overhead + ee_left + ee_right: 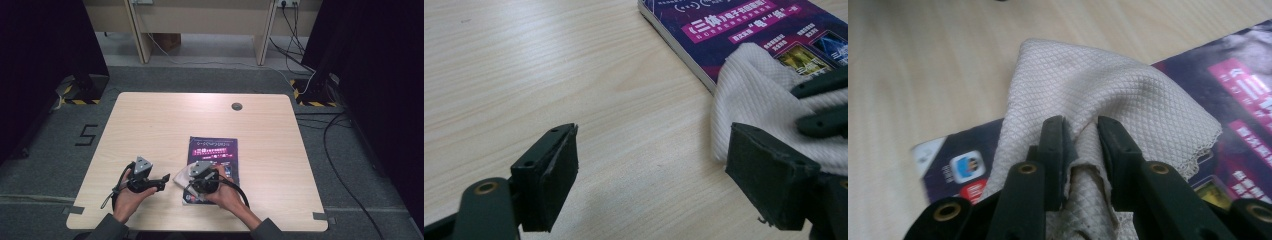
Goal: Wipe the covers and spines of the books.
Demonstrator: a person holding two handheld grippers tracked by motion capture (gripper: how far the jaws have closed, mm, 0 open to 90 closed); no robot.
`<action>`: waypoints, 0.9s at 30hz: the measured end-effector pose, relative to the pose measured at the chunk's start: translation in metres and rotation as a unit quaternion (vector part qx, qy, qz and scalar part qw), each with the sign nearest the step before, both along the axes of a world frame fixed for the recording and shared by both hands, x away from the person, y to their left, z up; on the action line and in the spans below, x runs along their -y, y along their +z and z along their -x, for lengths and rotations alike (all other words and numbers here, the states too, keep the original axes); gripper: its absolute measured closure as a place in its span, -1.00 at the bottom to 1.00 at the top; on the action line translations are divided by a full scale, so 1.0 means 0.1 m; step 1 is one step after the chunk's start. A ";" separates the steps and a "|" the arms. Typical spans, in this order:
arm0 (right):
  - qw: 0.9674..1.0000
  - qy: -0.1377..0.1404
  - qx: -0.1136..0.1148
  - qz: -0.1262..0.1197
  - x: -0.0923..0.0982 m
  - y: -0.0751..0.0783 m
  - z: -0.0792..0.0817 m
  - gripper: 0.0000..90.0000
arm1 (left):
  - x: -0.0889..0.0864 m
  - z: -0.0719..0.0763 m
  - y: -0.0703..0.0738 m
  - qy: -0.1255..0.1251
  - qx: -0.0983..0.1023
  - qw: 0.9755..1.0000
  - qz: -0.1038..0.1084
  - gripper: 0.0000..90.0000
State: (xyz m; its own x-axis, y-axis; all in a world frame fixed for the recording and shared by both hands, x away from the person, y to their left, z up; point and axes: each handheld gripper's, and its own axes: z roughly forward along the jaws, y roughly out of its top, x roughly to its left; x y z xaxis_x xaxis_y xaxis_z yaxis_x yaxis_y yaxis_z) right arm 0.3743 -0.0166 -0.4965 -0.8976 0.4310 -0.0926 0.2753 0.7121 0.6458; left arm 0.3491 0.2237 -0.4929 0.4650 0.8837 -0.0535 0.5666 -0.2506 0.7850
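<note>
Your right tool (pixel 1080 150) is clamped on a fold of the white cloth (pixel 1108 95), which lies bunched on the near left corner of the purple book (pixel 212 152), close to the table's (pixel 150 120) near edge. Your left tool (pixel 651 175) stands apart, holding nothing, over bare wood just beside the cloth. The grip is made; most of the cover looks not yet wiped.

Book (pixel 1248 100) txt blurred, cover partly under cloth (pixel 1088 90)
</note>
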 end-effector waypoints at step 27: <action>1.000 0.017 -0.014 0.003 0.38 0.02 0.44 0.62 | 0.02 0.01 -0.03 0.000 -0.006 1.000 -0.002 -0.54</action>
State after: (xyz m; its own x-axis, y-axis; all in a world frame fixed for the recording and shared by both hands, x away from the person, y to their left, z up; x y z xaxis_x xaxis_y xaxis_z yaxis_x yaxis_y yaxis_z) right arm 0.3308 -0.0543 -0.4941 -0.9143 0.3991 -0.0698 0.2685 0.7258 0.6333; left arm 0.3478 0.2215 -0.4955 0.4648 0.8836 -0.0562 0.5757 -0.2534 0.7774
